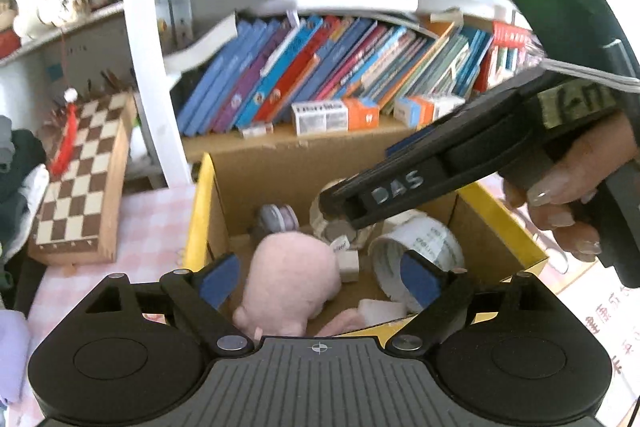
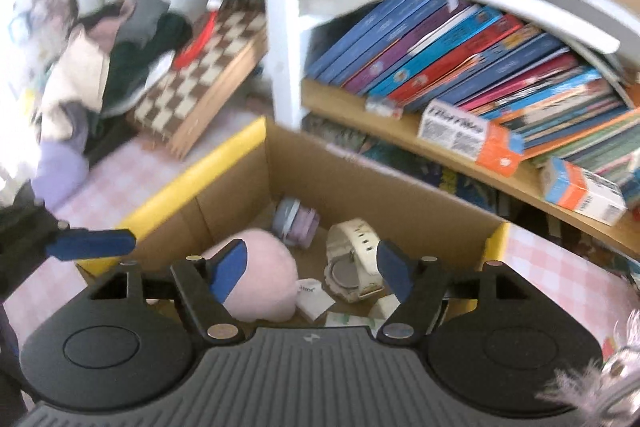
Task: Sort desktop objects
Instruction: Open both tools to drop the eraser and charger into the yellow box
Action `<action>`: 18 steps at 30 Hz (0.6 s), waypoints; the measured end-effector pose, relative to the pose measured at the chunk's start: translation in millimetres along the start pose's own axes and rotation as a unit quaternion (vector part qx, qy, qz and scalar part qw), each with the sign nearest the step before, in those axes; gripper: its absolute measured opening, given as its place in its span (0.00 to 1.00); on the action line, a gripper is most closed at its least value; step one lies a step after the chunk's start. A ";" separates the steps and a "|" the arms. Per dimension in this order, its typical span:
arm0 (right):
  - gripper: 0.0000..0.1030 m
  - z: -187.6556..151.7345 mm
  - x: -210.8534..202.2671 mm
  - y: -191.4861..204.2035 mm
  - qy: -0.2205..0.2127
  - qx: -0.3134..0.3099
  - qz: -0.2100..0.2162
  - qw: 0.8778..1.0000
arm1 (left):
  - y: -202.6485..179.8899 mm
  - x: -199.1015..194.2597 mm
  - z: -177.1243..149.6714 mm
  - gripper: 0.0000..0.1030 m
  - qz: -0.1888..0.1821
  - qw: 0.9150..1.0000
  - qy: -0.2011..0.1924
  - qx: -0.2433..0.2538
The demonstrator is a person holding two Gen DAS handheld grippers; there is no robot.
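Observation:
A cardboard box with yellow rims [image 1: 202, 203] [image 2: 192, 183] stands on the pink checked desk. Inside lie a pink plush toy [image 1: 294, 279] [image 2: 264, 279], a white watch [image 2: 356, 259] [image 1: 340, 223], a small purple jar [image 1: 278, 219] [image 2: 296, 221], a roll of white tape [image 1: 416, 247] and a small white tag [image 2: 310, 293]. My left gripper [image 1: 320, 277] is open and empty just above the box's near side. My right gripper [image 2: 312, 267] is open and empty over the box; in the left wrist view its black body [image 1: 440, 171] reaches in from the right above the watch.
A folded chessboard [image 1: 84, 179] [image 2: 200, 83] leans at the left of the box, beside a pile of clothes [image 2: 100, 67]. A shelf of leaning books [image 1: 340, 67] [image 2: 480, 51] and small orange-white cartons [image 1: 336, 115] [image 2: 472, 135] stands right behind the box.

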State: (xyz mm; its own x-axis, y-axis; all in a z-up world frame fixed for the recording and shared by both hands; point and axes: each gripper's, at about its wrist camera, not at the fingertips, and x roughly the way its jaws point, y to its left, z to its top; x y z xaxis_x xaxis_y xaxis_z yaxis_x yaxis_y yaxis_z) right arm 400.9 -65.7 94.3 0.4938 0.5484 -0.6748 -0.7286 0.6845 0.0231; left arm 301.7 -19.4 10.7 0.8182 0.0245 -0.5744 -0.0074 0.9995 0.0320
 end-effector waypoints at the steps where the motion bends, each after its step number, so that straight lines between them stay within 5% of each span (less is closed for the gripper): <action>1: 0.70 -1.0 -7.5 1.3 -0.009 0.007 -0.006 1.000 | 1.0 -4.8 0.1 0.87 0.000 1.000 -0.006 0.000; 8: 0.75 -22.7 -55.8 18.0 -0.050 0.044 -0.044 0.997 | 13.3 -48.5 -6.6 0.88 0.011 0.999 -0.043 -0.002; 18: 0.78 -72.2 -106.5 55.0 -0.073 0.079 -0.106 0.989 | 38.9 -100.0 -39.4 0.89 0.033 0.998 -0.047 -0.017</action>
State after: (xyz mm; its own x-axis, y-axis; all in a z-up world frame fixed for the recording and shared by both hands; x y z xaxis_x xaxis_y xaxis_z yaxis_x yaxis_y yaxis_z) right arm 274.1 -121.1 114.2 0.6987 0.4411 -0.5632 -0.5243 0.8514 0.0163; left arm 197.0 17.9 37.2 0.8651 0.0905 -0.4934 -0.0819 0.9959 0.0389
